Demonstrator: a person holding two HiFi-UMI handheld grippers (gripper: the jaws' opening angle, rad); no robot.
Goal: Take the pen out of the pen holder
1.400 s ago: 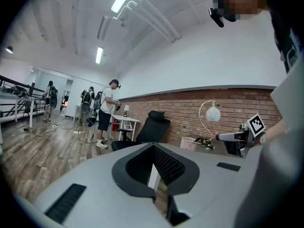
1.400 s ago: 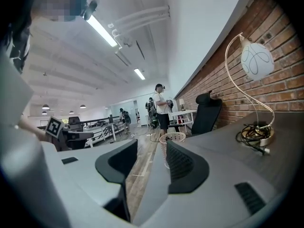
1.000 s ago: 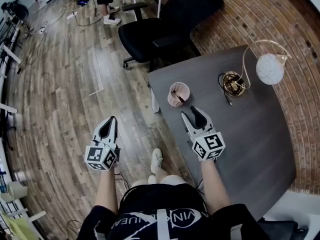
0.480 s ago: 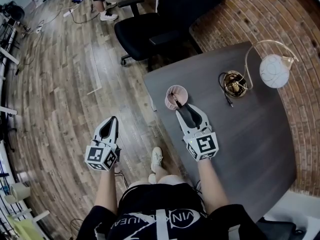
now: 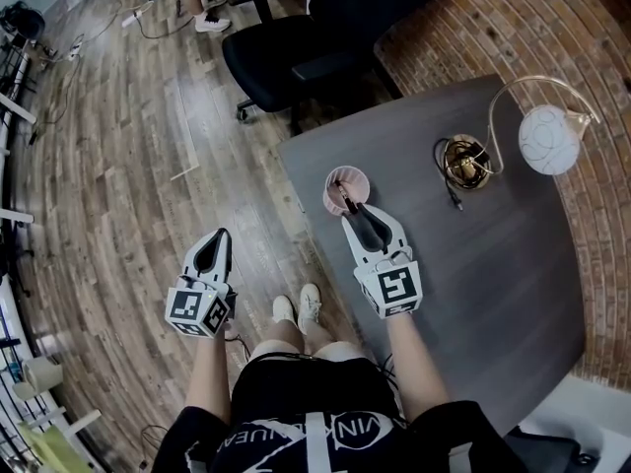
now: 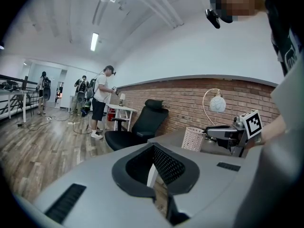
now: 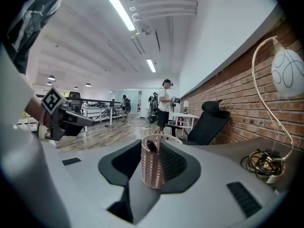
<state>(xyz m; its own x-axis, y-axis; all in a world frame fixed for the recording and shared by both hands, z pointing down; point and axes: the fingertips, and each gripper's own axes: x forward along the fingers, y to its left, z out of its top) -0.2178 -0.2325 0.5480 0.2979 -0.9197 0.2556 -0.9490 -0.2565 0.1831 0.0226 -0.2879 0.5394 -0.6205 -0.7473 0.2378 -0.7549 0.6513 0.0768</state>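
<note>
A pink mesh pen holder stands near the front left corner of the dark grey table. A dark pen leans inside it, its top poking above the rim. My right gripper lies level just behind the holder, open. Its jaws have just been closing, and in the right gripper view the holder fills the gap between them, with no pad seen pressing on it. My left gripper hangs over the wooden floor left of the table, shut and holding nothing.
A lamp with a white globe and a coil of cable sit at the table's far right by the brick wall. A black office chair stands behind the table. A person stands further off on the floor.
My right gripper has slid left up to the pen holder, rolled a little, and its jaws have narrowed. The left gripper has drifted slightly and stays shut.
</note>
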